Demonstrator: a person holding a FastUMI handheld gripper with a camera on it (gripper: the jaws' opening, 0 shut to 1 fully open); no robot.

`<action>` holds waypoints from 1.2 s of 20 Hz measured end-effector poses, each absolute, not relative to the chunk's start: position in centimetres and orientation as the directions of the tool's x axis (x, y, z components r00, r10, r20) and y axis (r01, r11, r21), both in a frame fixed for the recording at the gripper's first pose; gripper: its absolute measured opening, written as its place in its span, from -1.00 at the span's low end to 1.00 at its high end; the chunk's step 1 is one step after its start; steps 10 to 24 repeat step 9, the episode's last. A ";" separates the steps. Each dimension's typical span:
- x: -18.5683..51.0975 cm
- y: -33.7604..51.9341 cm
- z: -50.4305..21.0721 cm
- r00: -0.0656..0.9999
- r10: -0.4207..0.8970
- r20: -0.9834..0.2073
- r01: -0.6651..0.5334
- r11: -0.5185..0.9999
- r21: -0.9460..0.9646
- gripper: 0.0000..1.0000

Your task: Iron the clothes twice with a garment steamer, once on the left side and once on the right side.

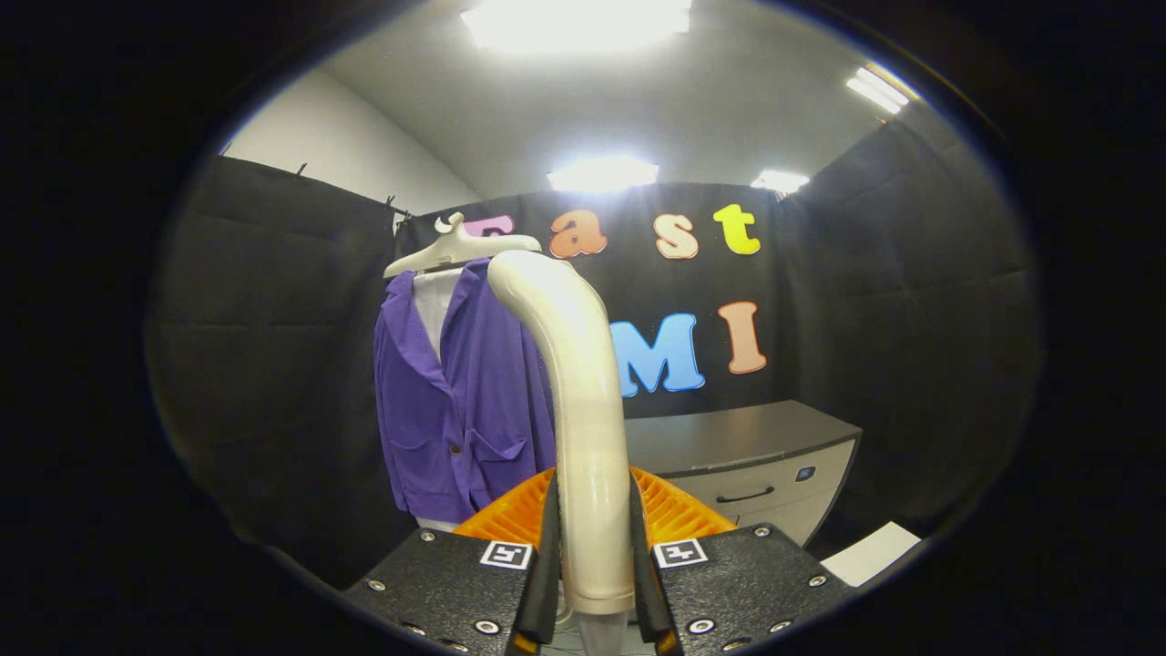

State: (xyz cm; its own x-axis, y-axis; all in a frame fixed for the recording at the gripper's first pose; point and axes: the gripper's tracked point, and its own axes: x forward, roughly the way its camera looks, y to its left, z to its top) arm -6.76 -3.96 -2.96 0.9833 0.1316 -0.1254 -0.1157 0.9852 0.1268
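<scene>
— So, what has the gripper got?
— Both fingers pinch the steamer handle between them, narrowed onto it. It stands upright, its head bending over toward eleven o'clock.
— And the jacket?
— Purple, on a hanger, beyond the fingers at about eleven o'clock, just behind the steamer's head. A cabinet sits at two o'clock.

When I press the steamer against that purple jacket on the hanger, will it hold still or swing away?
Likely swings: the purple jacket hangs free from one hanger. The cloth drapes in folds, so it is probably floppy. The tool grips the steamer on both sides, so the wand should stay firm.
</scene>
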 end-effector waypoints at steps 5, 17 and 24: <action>-6.9 -3.6 -3.5 0.980 0.147 -0.136 -0.130 0.983 0.127 -0.32; -7.0 -3.9 -3.7 0.978 0.155 -0.143 -0.136 0.981 0.137 -0.32; -7.0 -3.9 -3.7 0.978 0.155 -0.143 -0.136 0.981 0.137 -0.32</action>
